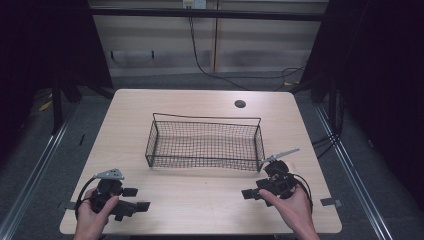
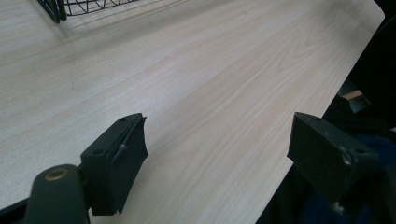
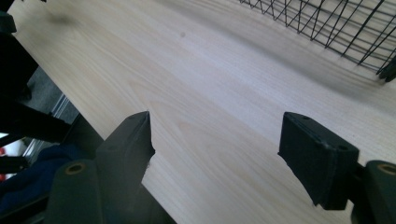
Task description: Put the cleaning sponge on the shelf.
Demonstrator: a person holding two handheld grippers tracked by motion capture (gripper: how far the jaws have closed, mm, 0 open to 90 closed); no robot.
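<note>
A black wire basket (image 1: pixel 206 119) stands at the middle of the light wood table (image 1: pixel 200 200), with nothing visible inside it. My left gripper (image 1: pixel 135 198) rests in a hand near the table's front left corner, pointing right. In its own view the left gripper (image 2: pixel 217 140) is open, with bare wood between the jaws. My right gripper (image 1: pixel 253 190) is held near the front right, just in front of the basket's right end, pointing left. In its own view the right gripper (image 3: pixel 217 140) stands open with nothing between the jaws.
A round dark hole (image 1: pixel 240 104) sits in the tabletop behind the basket. The basket's corner (image 2: pixel 56 9) shows far off in the left gripper view and its mesh wall (image 3: pixel 327 23) in the right gripper view. Cables (image 1: pixel 220 75) trail on the floor behind the table.
</note>
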